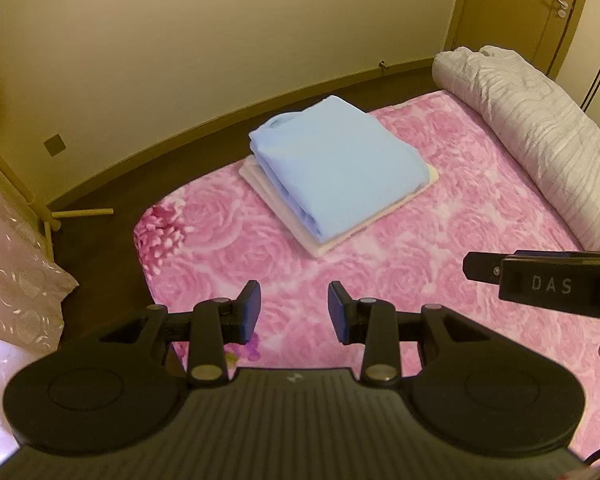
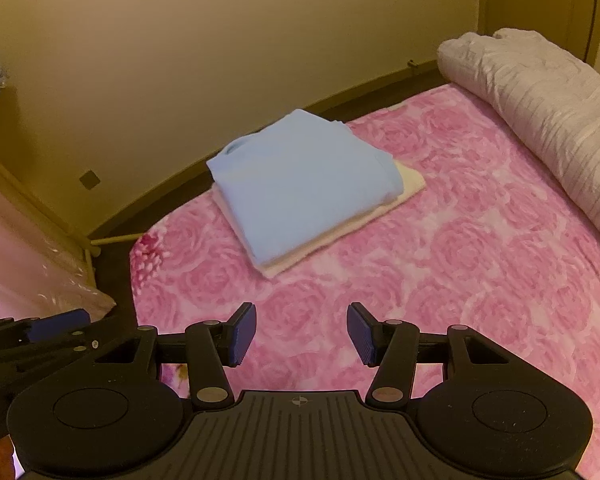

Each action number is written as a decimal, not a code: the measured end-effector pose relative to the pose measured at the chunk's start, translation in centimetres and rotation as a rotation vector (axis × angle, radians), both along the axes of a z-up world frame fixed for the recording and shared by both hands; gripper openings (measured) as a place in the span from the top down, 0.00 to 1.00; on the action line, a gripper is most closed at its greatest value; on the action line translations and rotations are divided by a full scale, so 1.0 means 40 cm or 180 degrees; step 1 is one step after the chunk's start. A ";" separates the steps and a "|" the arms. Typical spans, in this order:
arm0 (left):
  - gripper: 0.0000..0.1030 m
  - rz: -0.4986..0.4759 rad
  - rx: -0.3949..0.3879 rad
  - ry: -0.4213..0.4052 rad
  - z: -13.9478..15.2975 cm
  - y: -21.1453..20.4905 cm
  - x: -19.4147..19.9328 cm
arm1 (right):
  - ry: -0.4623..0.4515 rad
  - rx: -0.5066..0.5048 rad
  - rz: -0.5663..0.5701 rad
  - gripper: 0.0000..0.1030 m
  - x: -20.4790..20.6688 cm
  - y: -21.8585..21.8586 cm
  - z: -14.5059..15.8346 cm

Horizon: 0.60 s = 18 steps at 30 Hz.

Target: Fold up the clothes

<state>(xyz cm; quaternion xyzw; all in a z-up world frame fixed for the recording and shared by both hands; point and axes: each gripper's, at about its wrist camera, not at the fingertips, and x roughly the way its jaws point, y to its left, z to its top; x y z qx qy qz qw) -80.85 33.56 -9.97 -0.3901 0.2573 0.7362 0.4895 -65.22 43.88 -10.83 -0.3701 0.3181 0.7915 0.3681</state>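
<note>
left gripper [image 1: 294, 306]: jaws apart, nothing between the blue pads [image 1: 249, 312], angled downward
right gripper [image 2: 301, 334]: jaws apart, empty, angled downward
spacing: side by side, near each other, not touching

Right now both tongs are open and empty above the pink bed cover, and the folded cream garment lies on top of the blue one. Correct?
Not quite. The order is reversed: the folded blue garment lies on top of the cream one, as the right wrist view shows. The left tongs and right tongs are indeed open and empty above the pink bed cover.
</note>
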 end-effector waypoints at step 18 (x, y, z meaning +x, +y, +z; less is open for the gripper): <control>0.68 -0.0174 0.0198 0.0034 0.027 -0.005 -0.046 | -0.0032 0.0105 -0.0091 0.48 -0.049 -0.042 0.034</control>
